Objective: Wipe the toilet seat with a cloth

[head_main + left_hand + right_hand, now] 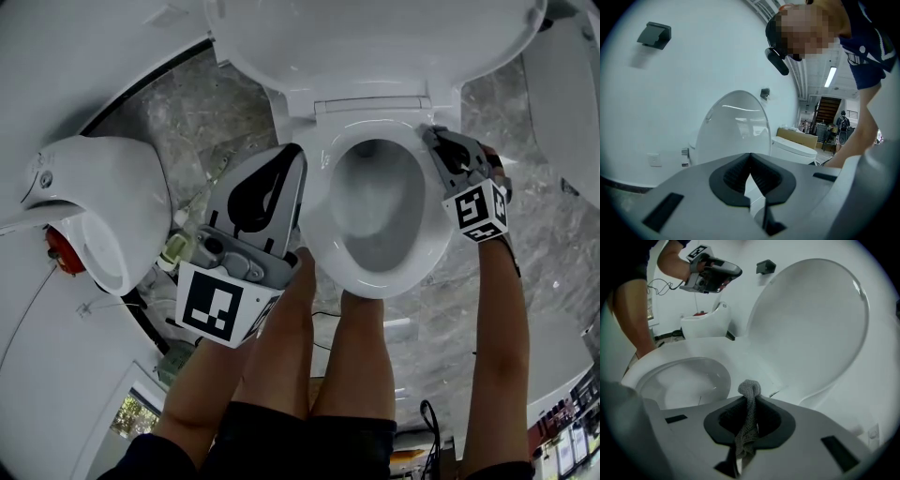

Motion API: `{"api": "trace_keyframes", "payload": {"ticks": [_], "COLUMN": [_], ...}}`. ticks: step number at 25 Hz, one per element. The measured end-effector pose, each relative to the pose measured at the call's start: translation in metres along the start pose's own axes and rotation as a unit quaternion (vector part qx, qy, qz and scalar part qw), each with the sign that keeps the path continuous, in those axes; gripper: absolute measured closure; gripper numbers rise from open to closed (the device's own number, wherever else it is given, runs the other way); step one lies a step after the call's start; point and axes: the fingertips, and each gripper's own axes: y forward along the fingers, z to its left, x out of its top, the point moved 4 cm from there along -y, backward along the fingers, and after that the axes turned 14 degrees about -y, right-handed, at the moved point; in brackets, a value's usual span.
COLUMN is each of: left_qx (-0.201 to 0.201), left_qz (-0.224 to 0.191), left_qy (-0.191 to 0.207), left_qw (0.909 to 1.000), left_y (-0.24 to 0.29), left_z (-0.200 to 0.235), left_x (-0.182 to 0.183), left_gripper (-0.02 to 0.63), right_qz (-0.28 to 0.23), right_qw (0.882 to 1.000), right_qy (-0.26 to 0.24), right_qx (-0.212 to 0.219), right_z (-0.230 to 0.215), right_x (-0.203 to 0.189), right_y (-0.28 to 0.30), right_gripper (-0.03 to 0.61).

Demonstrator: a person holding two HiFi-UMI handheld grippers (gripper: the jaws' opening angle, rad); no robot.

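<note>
**Q:** Item 1: what is in the right tool?
**A:** My right tool is clenched on 1 grey knitted cloth. The cloth runs up between the 2 jaws, and a small rounded bunch pokes out past their tips.

**Q:** Where is it, relative to the toilet seat?
**A:** In the head view my right tool is at the rear right of the toilet seat, with its tips turned in toward the back corner. Seen from that tool, the bunch of cloth sits over the white surface where the toilet seat meets the raised lid. I cannot tell whether it is touching or just above.

**Q:** Item 2: the left tool?
**A:** My left tool has its jaws closed tip to tip with nothing gripped. Only a narrow slit shows between them lower down.

**Q:** And its place?
**A:** It is left of the toilet seat. In the head view the left tool has its tips over the seat's left rim. Seen from the right tool, the left tool is held in the air, well above the seat.

**Q:** What else is there?
**A:** 1 lid, up, behind the seat. 1 second white fixture, well to the left of the seat, on a grey marbled floor. My 2 bare legs are just in front of the seat.
</note>
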Motion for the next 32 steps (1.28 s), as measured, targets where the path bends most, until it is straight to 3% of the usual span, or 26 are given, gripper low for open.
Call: {"api": "trace_keyframes", "payload": {"ticks": [4, 8, 17, 20, 26, 29, 32], "left_qx": [0.004, 0.004, 0.007, 0.008, 0.011, 0.008, 0.009], "left_qz": [-0.001, -0.002, -0.009, -0.008, -0.008, -0.008, -0.009], "left_qy": [-0.003, -0.005, -0.006, -0.007, -0.014, -0.013, -0.013], "left_qw": [1.0000, 1.0000, 0.9999, 0.9999, 0.9998, 0.9999, 0.9998], "left_y": [-0.002, -0.003, -0.010, -0.012, -0.016, -0.017, -0.019], "left_z": [0.001, 0.000, -0.001, 0.000, -0.003, -0.005, -0.006], "left_x": [-0.002, -0.003, 0.001, -0.002, -0.010, -0.011, -0.011], "left_gripper": [0.600, 0.601, 0.600, 0.600, 0.600, 0.600, 0.600], "right_qz": [0.006, 0.025, 0.048, 0.048, 0.033, 0.018, 0.007], "right_qw": [0.997, 0.983, 0.959, 0.958, 0.978, 0.986, 0.988], "right_qy": [-0.038, -0.083, -0.093, -0.119, -0.136, -0.115, -0.088], "right_qx": [0.065, 0.160, 0.263, 0.256, 0.158, 0.118, 0.130], "right_z": [0.028, 0.085, 0.131, 0.117, 0.068, 0.056, 0.072], "right_x": [-0.006, -0.014, -0.016, -0.016, -0.011, -0.015, -0.023], "right_y": [-0.006, -0.018, -0.038, -0.029, -0.012, -0.018, -0.032], "right_gripper": [0.518, 0.518, 0.520, 0.518, 0.520, 0.520, 0.520]}}
